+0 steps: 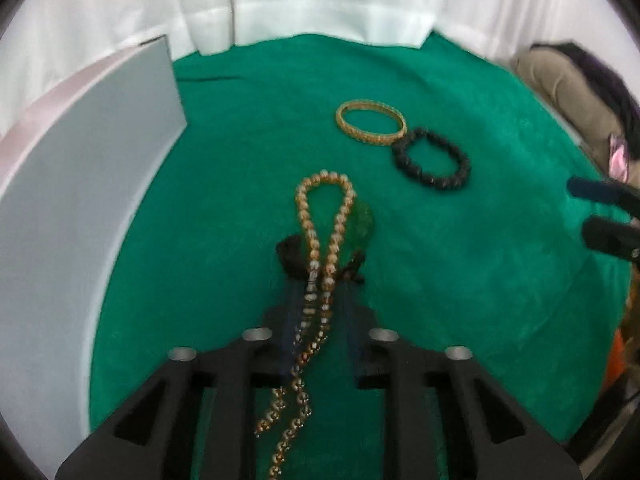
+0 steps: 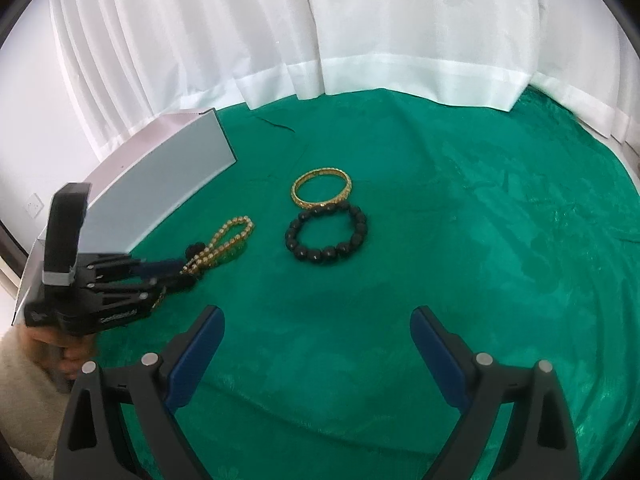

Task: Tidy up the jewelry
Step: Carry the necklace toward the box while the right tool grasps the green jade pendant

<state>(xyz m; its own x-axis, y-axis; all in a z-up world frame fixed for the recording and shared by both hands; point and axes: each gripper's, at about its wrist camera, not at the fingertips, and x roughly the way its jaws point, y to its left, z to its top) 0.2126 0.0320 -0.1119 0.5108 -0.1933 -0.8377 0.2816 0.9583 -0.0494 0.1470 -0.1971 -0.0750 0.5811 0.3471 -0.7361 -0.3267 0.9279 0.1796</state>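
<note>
The left hand-held gripper is pinched on a string of pale gold beads. The strand runs between its fingers, the loop end lies forward on the green cloth, and loose ends trail back under the gripper body. A translucent green piece and something small and dark sit at the fingertips beside the strand; what they are is unclear through the blur.

Farther back on the cloth lie a gold bangle and a black bead bracelet, touching at their rims, well apart from the bead string. A grey box stands at the left edge of the cloth, and white curtains hang behind.

The right hand-held gripper has its blue-padded fingers spread wide over bare cloth, with nothing between them. A cream sleeve shows at the hand holding the left one.
</note>
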